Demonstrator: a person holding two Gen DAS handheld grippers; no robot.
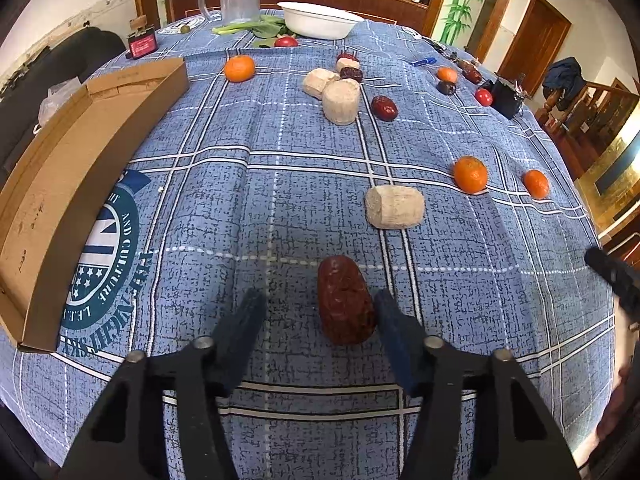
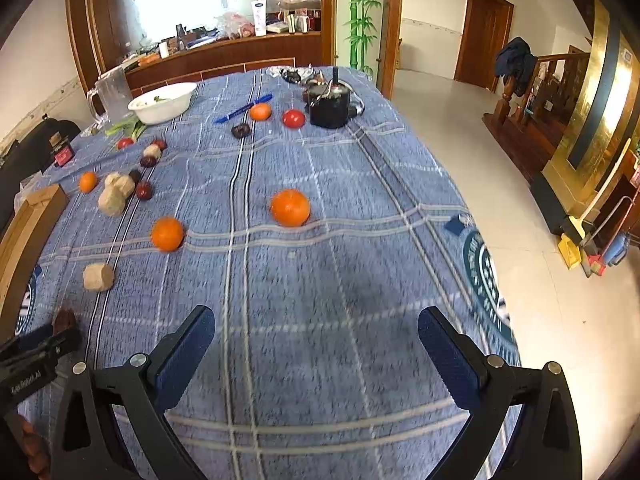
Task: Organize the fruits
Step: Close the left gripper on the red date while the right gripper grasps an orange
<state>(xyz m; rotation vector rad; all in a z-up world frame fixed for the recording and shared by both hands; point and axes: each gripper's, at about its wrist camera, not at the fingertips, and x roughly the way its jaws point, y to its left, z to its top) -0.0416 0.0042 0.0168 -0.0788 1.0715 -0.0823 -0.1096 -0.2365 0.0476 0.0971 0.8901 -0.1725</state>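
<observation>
Left gripper open, date on the bench between its fingers, hard against the right one, so closing may roll it out sideways; right gripper open, empty, oranges well ahead.

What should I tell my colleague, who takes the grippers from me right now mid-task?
Left gripper: open, its fingers either side of a red date on the blue tablecloth; not yet gripped.
Right gripper: open, empty, above bare cloth.
Cardboard box at the left; what shows of its inside holds no fruit.
Left: oranges, dates, tomatoes lie scattered among beige chunks. White bowl at the far end.
</observation>
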